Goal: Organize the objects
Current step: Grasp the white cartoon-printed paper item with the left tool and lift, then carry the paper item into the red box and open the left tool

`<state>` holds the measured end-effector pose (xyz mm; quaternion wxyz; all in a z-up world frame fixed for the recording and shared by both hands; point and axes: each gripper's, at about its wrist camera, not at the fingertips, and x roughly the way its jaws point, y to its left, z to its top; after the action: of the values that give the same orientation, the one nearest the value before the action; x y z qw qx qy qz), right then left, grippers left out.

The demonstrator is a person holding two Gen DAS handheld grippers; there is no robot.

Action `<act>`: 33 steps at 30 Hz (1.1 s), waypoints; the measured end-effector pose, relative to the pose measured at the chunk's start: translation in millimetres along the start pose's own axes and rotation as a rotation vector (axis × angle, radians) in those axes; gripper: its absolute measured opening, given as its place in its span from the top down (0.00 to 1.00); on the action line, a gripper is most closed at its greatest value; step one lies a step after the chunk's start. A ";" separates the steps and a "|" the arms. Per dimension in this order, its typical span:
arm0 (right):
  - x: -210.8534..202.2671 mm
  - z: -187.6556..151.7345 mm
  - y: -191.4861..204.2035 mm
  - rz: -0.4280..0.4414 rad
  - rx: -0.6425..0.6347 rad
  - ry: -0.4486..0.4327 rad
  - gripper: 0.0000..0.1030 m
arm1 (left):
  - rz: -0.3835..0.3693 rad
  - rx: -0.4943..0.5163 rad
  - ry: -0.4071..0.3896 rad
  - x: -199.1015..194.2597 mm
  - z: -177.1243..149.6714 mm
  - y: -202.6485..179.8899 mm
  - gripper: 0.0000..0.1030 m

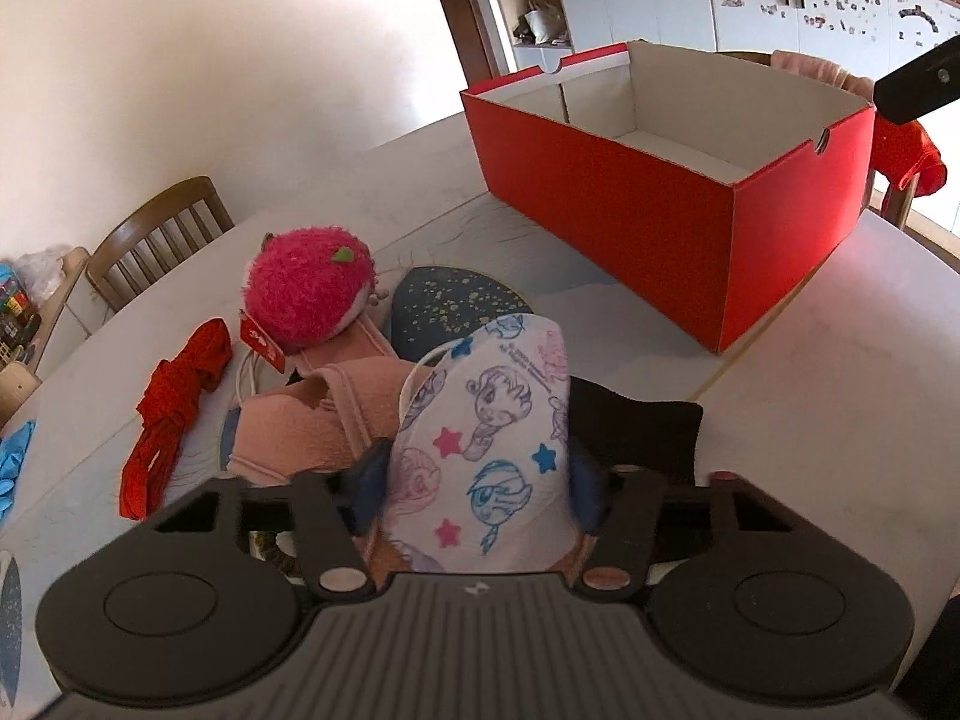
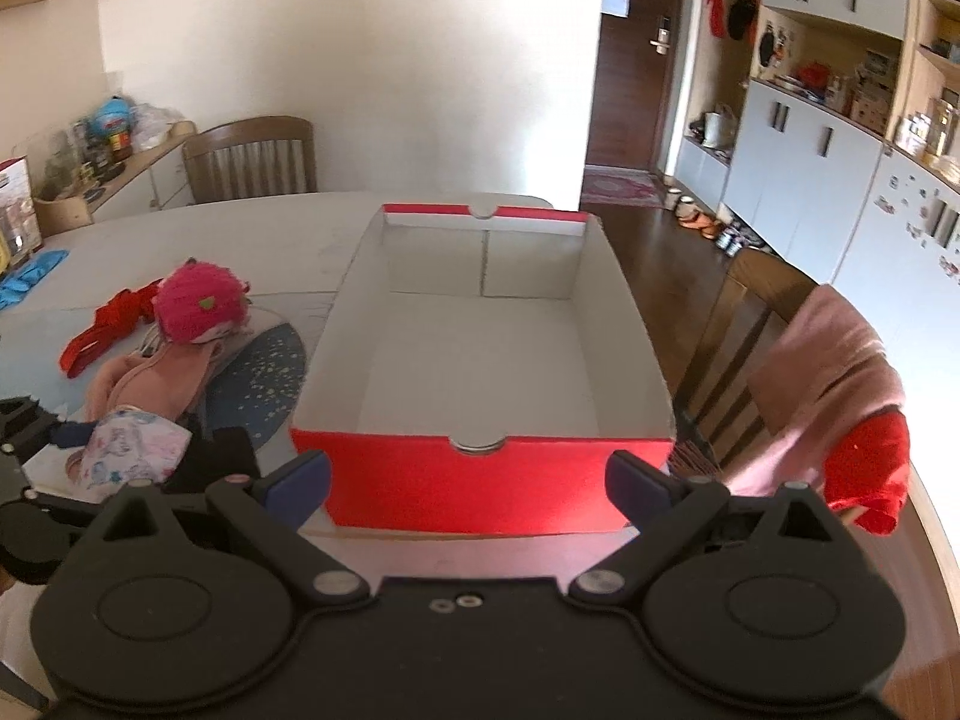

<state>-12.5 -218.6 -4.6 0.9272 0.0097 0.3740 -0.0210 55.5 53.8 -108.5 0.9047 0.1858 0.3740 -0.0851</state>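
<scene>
A white face mask [image 1: 480,420] printed with cartoon ponies and stars stands between the blue pads of my left gripper [image 1: 477,480], which is shut on it just above a heap on the grey table [image 1: 840,360]. The heap holds a pink garment [image 1: 300,414], a fuzzy pink plush [image 1: 306,294], a red cloth [image 1: 174,396], a black cloth [image 1: 636,426] and a speckled dark-blue mat [image 1: 450,306]. The red box [image 2: 480,480] with a bare white inside sits to the right. My right gripper [image 2: 468,480] stands open before its near wall. The mask [image 2: 135,444] also shows at lower left in the right wrist view.
A wooden chair [image 2: 750,324] at the table's right edge carries a pink cloth [image 2: 840,372] and a red cloth [image 2: 870,468]. Another chair [image 2: 252,156] stands at the far side. A blue item [image 2: 30,276] lies at the table's left edge. A low shelf with clutter [image 2: 108,144] lines the left wall.
</scene>
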 end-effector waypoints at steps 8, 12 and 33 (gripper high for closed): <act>11.9 8.3 -11.6 0.005 -0.002 0.009 0.05 | -0.058 -0.119 0.002 -17.2 12.3 15.7 0.71; 19.8 15.4 -22.7 0.021 -0.015 0.010 0.06 | -0.063 -0.169 -0.007 -28.2 24.4 19.8 0.76; 75.4 38.2 -86.5 0.041 -0.085 0.061 0.25 | -0.196 -0.147 -0.036 20.8 169.6 -48.8 0.76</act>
<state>64.2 -308.7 -29.6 0.9152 -0.0215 0.4021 0.0142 165.2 -59.0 -26.1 0.9097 0.0800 0.3792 -0.1488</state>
